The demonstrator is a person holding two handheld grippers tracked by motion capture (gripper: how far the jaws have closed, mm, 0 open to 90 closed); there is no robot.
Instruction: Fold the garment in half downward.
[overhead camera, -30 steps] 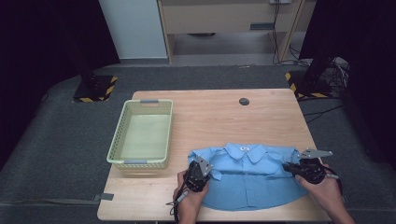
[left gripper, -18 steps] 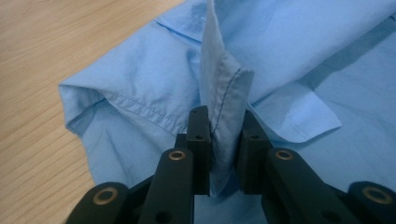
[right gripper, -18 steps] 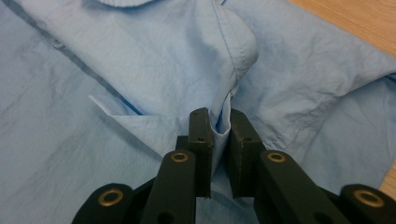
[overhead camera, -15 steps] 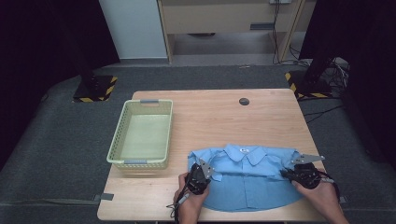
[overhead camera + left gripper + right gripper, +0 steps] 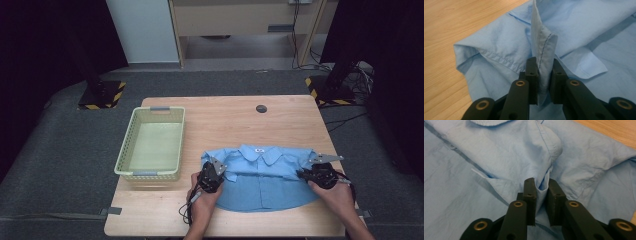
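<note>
A light blue short-sleeved shirt (image 5: 265, 175) lies face up on the wooden table (image 5: 225, 120), collar towards the far side. My left gripper (image 5: 218, 173) is at the shirt's left sleeve. In the left gripper view it (image 5: 544, 72) is shut on an upright fold of the sleeve hem of the shirt (image 5: 579, 30). My right gripper (image 5: 304, 174) is at the right sleeve. In the right gripper view it (image 5: 541, 192) pinches a fold of the shirt (image 5: 499, 152). Its jaws have just opened a little, and the fold is still between them.
A pale green plastic basket (image 5: 129, 145) stands on the table's left part, just left of the shirt. A small black disc (image 5: 261, 108) sits near the far edge. Bare wood lies between the shirt and the far edge.
Both hands have moved: the left gripper a little farther up the table, the right gripper inward to the left. Each carries its sleeve fold over the shirt.
</note>
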